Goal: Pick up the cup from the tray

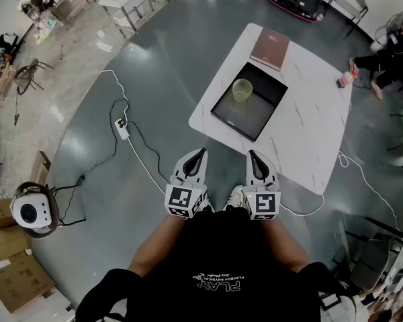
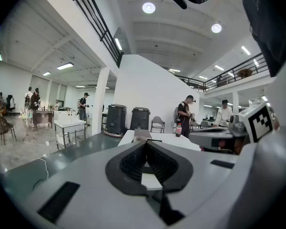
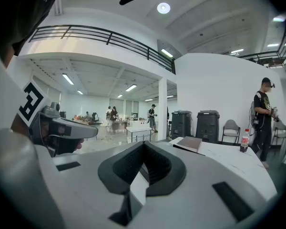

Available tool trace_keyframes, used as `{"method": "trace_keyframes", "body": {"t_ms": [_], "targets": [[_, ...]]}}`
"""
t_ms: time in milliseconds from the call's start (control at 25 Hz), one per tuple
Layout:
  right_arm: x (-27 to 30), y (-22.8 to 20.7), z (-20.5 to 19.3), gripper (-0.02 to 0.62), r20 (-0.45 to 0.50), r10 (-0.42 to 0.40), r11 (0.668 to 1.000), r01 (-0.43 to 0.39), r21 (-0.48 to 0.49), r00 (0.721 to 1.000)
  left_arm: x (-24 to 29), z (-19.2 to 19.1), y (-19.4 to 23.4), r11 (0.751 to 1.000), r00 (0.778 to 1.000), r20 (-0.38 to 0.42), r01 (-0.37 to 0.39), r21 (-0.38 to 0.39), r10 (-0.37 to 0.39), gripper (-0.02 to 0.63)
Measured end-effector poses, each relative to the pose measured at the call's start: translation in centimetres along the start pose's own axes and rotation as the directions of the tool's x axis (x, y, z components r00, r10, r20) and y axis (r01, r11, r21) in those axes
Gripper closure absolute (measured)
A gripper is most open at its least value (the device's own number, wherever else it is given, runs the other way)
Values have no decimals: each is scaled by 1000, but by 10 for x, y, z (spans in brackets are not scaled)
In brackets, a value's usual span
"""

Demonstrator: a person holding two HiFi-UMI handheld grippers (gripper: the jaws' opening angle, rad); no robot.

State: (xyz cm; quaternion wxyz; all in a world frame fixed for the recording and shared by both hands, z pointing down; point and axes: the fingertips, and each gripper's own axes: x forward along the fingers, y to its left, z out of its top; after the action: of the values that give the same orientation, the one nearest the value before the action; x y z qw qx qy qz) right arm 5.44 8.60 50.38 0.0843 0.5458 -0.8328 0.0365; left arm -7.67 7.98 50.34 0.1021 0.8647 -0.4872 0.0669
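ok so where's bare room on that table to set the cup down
Widest bare patch: tabletop between the tray and the bottle. Also the near strip before the tray. Crowded at the far end, book beside tray.

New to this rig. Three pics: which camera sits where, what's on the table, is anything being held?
There is no robot here. A person stands by a table with a hand-held grasping tool in each hand. The top-down picture comes from a camera on the person's head. It shows the left tongs and right tongs held close to the body, short of the white table.

The other two pictures each come from a camera riding on one tool, looking out along its jaws. In both, the jaws are together with nothing between them, so nothing is held.

On the table is a black tray with a pale yellow-green cup standing in it. A brown book lies just beyond the tray, and a small bottle stands near the right edge. The cup is untouched.
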Motion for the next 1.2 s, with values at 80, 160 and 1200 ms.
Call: {"method": "trace_keyframes", "body": {"t_ms": [80,160,1200], "targets": [[6,-3,-2,586,0,4,1000,-4,3,1000,6,5,1,1000,1000,19,2,-5,-2,598],[10,-4,-2,586,1,4,1000,-4,4,1000,10,8,1,1000,1000,30,5,-1,-5,598],[14,15,7,586,22,-30,1000,30,-3,999,-3,7,16,999,999,36,38,18,-38,598]]}}
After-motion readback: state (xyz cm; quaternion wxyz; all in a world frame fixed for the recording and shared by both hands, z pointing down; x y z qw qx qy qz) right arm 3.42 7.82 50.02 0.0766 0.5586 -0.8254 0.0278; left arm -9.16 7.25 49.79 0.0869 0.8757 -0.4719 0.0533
